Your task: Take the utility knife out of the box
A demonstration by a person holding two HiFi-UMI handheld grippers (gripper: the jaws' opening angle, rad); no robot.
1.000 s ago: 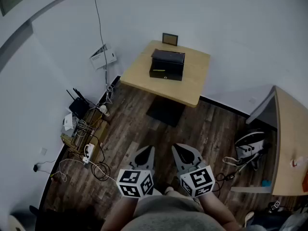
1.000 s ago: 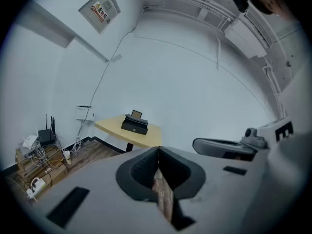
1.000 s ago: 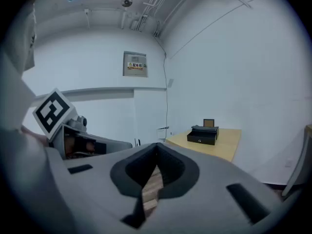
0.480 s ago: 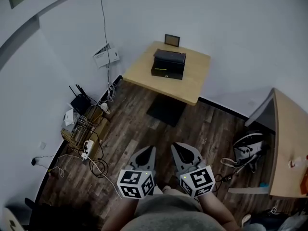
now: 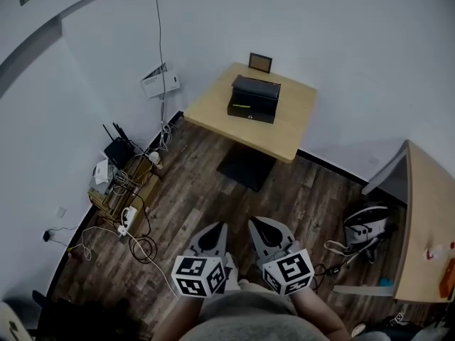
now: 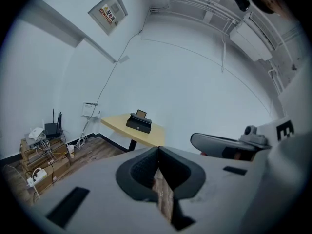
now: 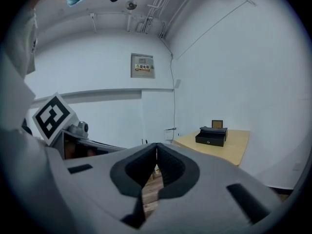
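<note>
the utility knife is not plainly in view. it should lie in the black box (image 5: 254, 99), which sits on the far half of the wooden table (image 5: 284, 130) by the wall, well apart from both grippers. a thin yellow-green streak (image 5: 242, 106) at the box's near edge may be the knife, but it is too small to tell.

dark plank floor (image 5: 213, 183) runs between the person and the table. the box looks to have two tiers, and a small picture frame (image 5: 260, 62) stands just behind it. the left gripper (image 5: 219, 227) and right gripper (image 5: 254, 222) hang side by side low in the head view, pointing toward the table. each has its jaws pressed together with nothing between them.

i judge the knife light, stiff and narrow, with a smooth handle that could slip and a blade end to avoid. the best hold is likely across the middle of the handle.

a framed sign (image 7: 142, 66) on the wall carries a red band of print, too small to read. the marker cube (image 5: 199, 275) on each gripper bears only black squares.
</note>
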